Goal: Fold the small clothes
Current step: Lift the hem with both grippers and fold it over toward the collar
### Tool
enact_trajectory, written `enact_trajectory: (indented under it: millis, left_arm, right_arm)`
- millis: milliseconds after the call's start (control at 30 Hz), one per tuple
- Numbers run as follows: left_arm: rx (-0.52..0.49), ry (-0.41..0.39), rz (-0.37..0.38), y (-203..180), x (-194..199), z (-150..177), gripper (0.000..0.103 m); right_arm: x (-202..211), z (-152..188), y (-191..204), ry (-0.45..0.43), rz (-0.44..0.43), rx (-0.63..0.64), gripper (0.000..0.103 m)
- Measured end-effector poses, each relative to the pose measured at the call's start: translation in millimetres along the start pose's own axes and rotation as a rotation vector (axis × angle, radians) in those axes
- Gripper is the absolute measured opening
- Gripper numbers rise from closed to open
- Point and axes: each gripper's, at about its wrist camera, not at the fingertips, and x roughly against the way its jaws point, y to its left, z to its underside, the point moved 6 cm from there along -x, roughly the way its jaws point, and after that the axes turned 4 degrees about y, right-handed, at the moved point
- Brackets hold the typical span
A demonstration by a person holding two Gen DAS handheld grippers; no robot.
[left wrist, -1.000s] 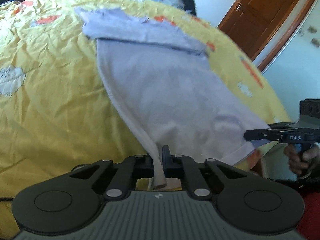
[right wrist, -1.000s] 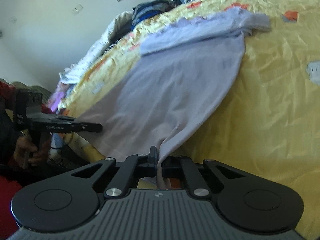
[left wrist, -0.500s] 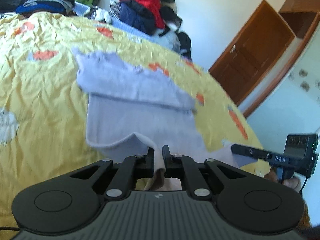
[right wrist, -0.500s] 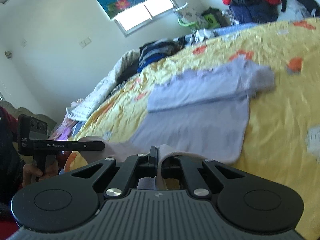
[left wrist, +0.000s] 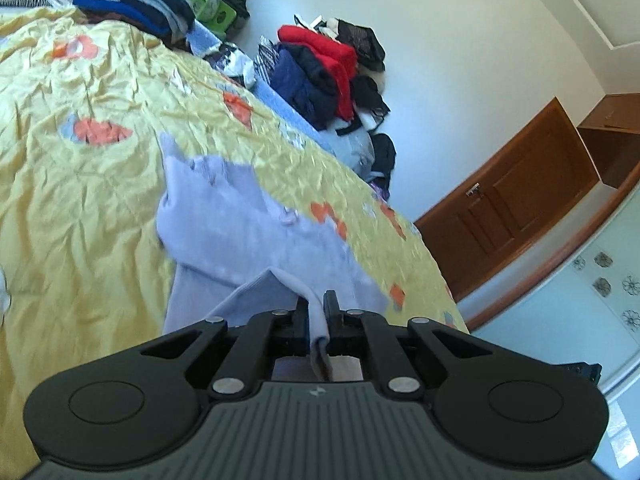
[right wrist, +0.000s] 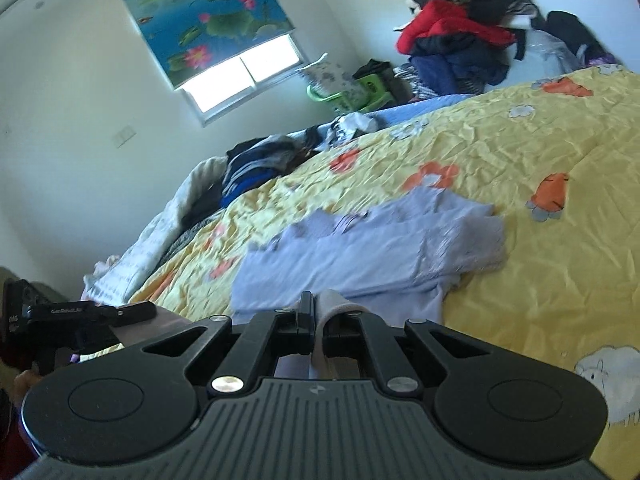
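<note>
A pale lilac shirt (left wrist: 248,232) lies on the yellow bedspread (left wrist: 80,184), its sleeves folded across the top. My left gripper (left wrist: 316,308) is shut on the shirt's bottom hem and holds it raised over the shirt's body. My right gripper (right wrist: 316,308) is shut on the other hem corner, lifted above the shirt (right wrist: 380,248) too. The left gripper also shows at the left edge of the right wrist view (right wrist: 132,312), with shirt cloth in it. The lower half of the shirt is hidden under both grippers.
Piles of clothes (left wrist: 328,68) sit at the far side of the bed, with a darker pile (right wrist: 256,164) by the window wall. A green basket (right wrist: 344,92) stands behind the bed. A wooden door (left wrist: 520,208) is to the right.
Both grippers have lifted the shirt's bottom hem and carried it forward over the shirt towards the sleeves. The shirt's visible length has shrunk as the lower half doubles over.
</note>
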Motion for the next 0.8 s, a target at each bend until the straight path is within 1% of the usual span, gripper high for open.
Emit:
enact_trajectory:
  millis: [167, 233, 367, 500, 633, 800]
  left_arm:
    - [-0.034, -0.021, -0.05, -8, -16, -17, 0.006]
    - [-0.04, -0.027, -0.059, -10, -21, -22, 0.006]
    - [-0.031, -0.038, -0.077, -11, -30, -33, 0.006]
    - [-0.012, -0.048, -0.096, -8, -42, -51, 0.006]
    - [-0.017, -0.063, -0.121, -9, -54, -68, 0.006]
    - [-0.038, -0.087, -0.163, -8, -74, -84, 0.006]
  right_arm:
    - [-15, -13, -10, -0.027, 0.002, -0.042, 0.007]
    - [-20, -19, -14, -0.043, 0.01, -0.06, 0.007]
    - [-30, -29, -22, -0.073, 0.023, -0.086, 0.007]
    - [-39, -40, -33, -0.096, 0.029, -0.126, 0.007]
    - [-49, -52, -45, -0.121, 0.034, -0.169, 0.007]
    - [-68, -66, -59, -0.13, 0.039, -0.207, 0.007]
